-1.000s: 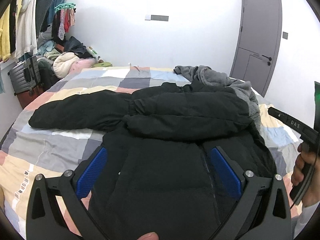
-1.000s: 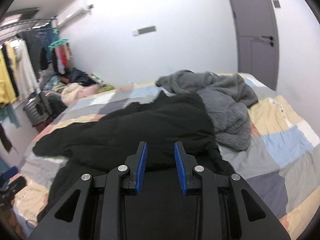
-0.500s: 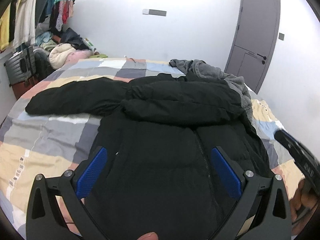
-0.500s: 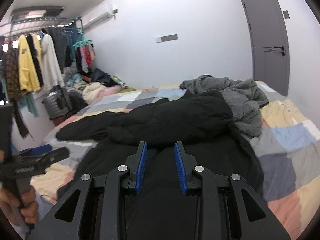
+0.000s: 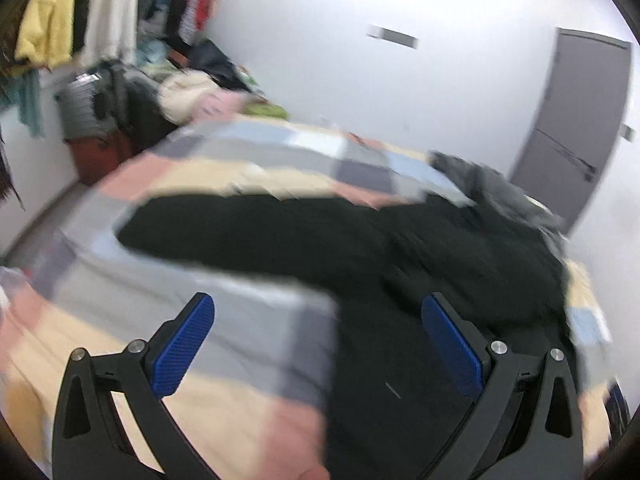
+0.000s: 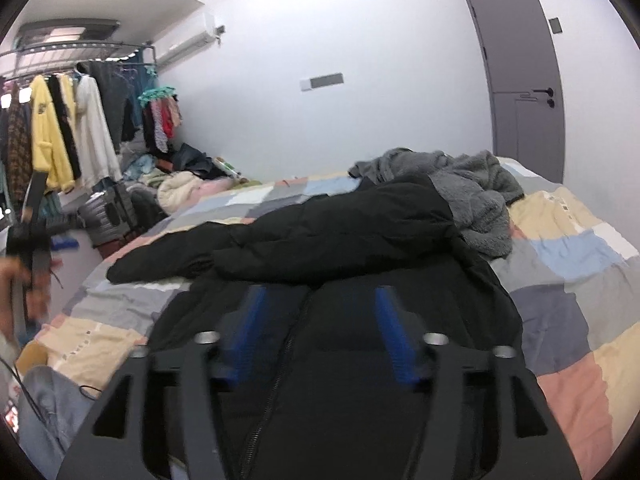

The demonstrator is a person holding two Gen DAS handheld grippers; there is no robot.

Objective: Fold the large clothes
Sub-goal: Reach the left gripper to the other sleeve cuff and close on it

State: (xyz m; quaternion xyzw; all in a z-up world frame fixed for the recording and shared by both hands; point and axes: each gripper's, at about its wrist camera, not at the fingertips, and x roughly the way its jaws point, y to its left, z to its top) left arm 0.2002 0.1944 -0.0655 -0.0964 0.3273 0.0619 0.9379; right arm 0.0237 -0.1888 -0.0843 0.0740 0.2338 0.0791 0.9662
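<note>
Moved: L cam has swung left vs half a sec ago, view now smeared w/ blur; jacket sits right of centre there instead of under the fingers. R gripper's pads were nearly together then, now spread.
L gripper point(image 5: 318, 334): fingers wide apart, holding nothing; hovers over the bedspread point(image 5: 224, 344) by the jacket's left edge, not touching cloth as far as blur allows.
R gripper point(image 6: 320, 336): fingers apart, nothing between them; pads blurred, prob mid-motion. Above the jacket's lower front, zip point(image 6: 280, 384) running between the fingers.
Black puffer jacket point(image 6: 340, 240): flat on the bed, front up, zipped as far as seen. One sleeve laid across the chest, the other sleeve point(image 6: 160, 256) stretched out to the left over the quilt.
Grey fleece point(image 6: 476, 196): heaped at the jacket's far right, touching its shoulder; not being handled.
Other: clothes rack point(image 6: 60, 132) and suitcase point(image 6: 104, 220) along the left wall, door point(image 6: 520, 80) far right.
Progress: early, my read. Done = jacket spread out, one sleeve folded in. Left = the outstretched sleeve to bring in, then body folded up from hem; fleece after, if it counts.
Next (guess): L side looks headed for the stretched sleeve; cuff is well away from the fingers.
</note>
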